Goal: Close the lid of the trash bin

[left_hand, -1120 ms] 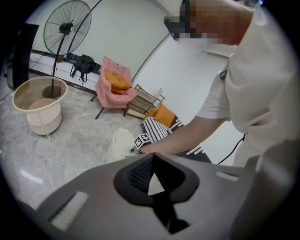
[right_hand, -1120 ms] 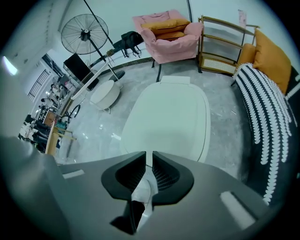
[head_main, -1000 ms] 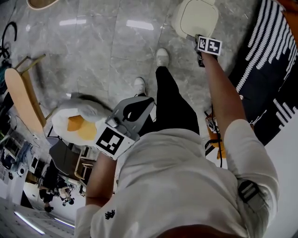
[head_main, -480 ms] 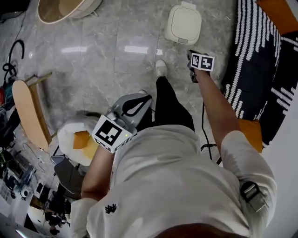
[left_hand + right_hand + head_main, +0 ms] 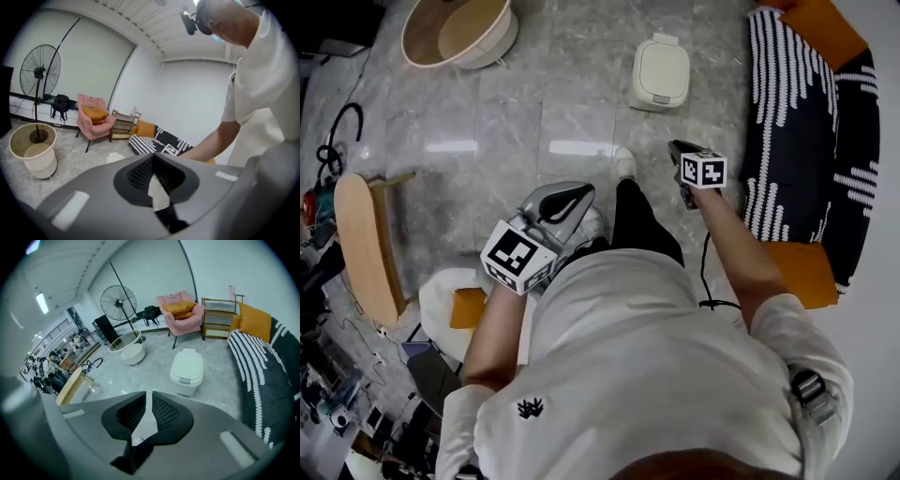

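The cream trash bin (image 5: pixel 660 73) stands on the grey marble floor with its lid lying flat and closed; in the right gripper view the bin (image 5: pixel 187 369) is straight ahead. My right gripper (image 5: pixel 677 150) hangs in the air well short of the bin, pointing at it, jaws together on nothing (image 5: pixel 149 394). The left gripper (image 5: pixel 569 201) is held low by my legs, away from the bin. Its jaws (image 5: pixel 153 157) meet at the tips with nothing between them. In the left gripper view the bin (image 5: pixel 115 158) is small and far off.
A black-and-white striped sofa (image 5: pixel 797 141) with orange cushions runs along the right. A round beige tub (image 5: pixel 459 30) sits at the far left, a wooden board (image 5: pixel 361 246) nearer. A pink armchair (image 5: pixel 180 310), a fan (image 5: pixel 118 301) and a shelf (image 5: pixel 220 317) stand behind the bin.
The right gripper has drawn back from the bin's lid toward my body. The bin now lies farther off in the head view. The left gripper has risen slightly beside my legs.
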Available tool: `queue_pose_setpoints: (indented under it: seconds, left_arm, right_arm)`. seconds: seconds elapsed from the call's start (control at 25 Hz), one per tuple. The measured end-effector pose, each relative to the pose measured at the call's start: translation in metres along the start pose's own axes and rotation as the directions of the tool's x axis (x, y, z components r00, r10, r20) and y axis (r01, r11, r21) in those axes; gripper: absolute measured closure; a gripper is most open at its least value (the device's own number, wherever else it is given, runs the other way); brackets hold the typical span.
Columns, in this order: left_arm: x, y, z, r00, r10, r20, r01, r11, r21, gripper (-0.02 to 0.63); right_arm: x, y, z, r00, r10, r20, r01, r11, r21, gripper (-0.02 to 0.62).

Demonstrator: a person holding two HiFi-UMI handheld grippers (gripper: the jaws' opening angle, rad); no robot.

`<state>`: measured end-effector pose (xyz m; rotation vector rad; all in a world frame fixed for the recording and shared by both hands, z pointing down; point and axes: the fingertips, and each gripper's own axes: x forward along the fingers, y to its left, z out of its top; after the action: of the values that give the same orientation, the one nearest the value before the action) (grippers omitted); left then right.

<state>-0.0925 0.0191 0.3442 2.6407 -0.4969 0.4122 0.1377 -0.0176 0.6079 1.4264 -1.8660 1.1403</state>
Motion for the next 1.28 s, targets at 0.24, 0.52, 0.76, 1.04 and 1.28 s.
queue_pose_setpoints:
  seconds: [0.24, 0.52, 0.76, 1.04, 1.28]
  left_arm:
    - [-0.046, -0.013, -0.005, 0.999, 0.025, 0.045, -0.026, 0.999, 0.039, 0.551]
    - [-0.09, -0.026, -0.028, 0.998, 0.039, 0.048, -0.041, 0.998, 0.037, 0.551]
    - [-0.112, -0.039, -0.033, 0.996, 0.054, 0.068, -0.057, 0.998, 0.039, 0.551]
    - [-0.127, -0.055, -0.035, 0.993, 0.064, 0.097, -0.069, 0.996, 0.051, 0.551]
    - [-0.129, -0.073, -0.044, 0.994, 0.051, 0.094, -0.055, 0.998, 0.043, 0.551]
  right_arm:
    - [-0.076, 0.061, -0.01, 0.993, 0.037, 0.109, -0.031, 0.998, -0.058, 0.557]
    - [-0.153, 0.118, -0.028, 0.973, 0.071, 0.22, -0.059, 0.997, -0.058, 0.558]
    - [-0.2, 0.158, -0.038, 0.96, 0.102, 0.262, -0.064, 0.987, -0.148, 0.56]
    - [-0.227, 0.189, -0.04, 0.944, 0.138, 0.3, -0.07, 0.972, -0.225, 0.563]
    - [-0.249, 0.201, -0.041, 0.923, 0.155, 0.353, -0.073, 0.969, -0.236, 0.572]
